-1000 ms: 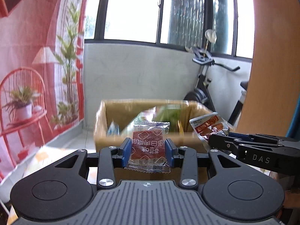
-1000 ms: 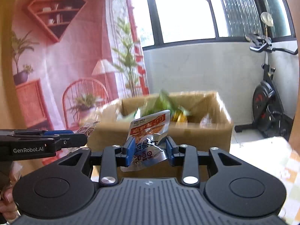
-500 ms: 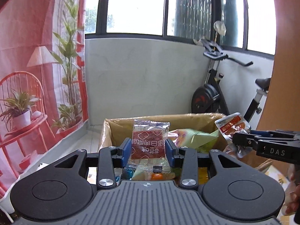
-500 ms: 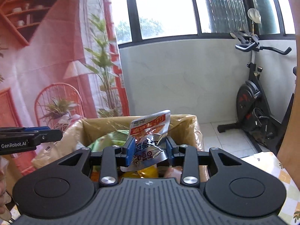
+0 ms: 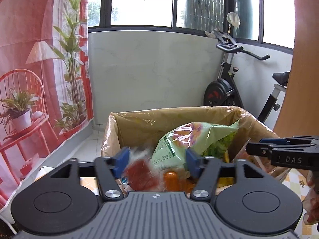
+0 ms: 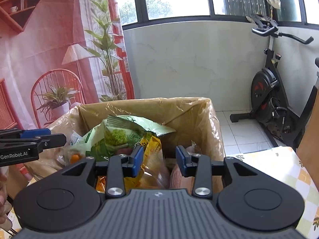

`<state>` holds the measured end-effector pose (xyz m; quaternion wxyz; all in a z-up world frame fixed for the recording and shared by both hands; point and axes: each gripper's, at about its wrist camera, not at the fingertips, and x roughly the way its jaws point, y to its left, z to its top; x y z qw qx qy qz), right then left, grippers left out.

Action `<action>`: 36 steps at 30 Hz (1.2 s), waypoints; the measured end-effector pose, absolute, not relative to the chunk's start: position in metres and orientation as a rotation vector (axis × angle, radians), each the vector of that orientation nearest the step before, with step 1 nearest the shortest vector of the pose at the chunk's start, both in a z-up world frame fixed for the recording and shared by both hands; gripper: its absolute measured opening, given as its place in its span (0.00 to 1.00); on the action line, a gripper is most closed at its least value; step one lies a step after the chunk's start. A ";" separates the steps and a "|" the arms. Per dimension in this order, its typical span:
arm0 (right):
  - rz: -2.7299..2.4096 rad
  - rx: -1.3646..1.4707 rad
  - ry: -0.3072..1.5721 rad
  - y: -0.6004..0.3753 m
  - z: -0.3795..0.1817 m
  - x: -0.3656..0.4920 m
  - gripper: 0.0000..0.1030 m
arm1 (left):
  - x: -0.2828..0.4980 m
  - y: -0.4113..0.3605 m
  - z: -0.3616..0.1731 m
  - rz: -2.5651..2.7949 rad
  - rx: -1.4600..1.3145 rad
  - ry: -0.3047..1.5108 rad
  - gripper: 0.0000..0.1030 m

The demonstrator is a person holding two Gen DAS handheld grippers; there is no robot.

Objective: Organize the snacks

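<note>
Left wrist view: my left fingers (image 5: 157, 162) spread apart, red packet (image 5: 140, 172) blurred low centre above box (image 5: 179, 117); right fingers (image 6: 159, 159) likewise apart, empty.

An exercise bike (image 6: 277, 91) is standing right of the printed backdrop (image 6: 49, 59), against the pale wall (image 6: 189, 59).

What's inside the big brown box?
The cardboard box holds snack packets: a green bag on top, a yellow packet beside it, something orange lower down. Whatever lies underneath is covered.
</note>
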<state>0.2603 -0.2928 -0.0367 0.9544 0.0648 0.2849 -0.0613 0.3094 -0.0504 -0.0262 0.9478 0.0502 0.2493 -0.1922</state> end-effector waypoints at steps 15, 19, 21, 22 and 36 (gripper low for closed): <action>-0.114 0.080 0.549 -0.273 -0.003 0.223 0.88 | 0.255 -0.050 0.008 -0.305 0.177 0.438 0.93; -0.103 0.059 0.530 -0.262 0.007 0.206 0.99 | 0.235 -0.045 0.017 -0.298 0.145 0.436 0.93; -0.100 0.044 0.499 -0.255 0.012 0.195 1.00 | 0.226 -0.039 0.022 -0.295 0.115 0.427 0.93; -0.097 0.044 0.489 -0.252 0.015 0.189 1.00 | 0.219 -0.037 0.025 -0.293 0.105 0.418 0.93; -0.104 0.082 0.385 -0.211 0.073 0.095 1.00 | 0.121 -0.002 0.076 -0.201 0.073 0.329 0.93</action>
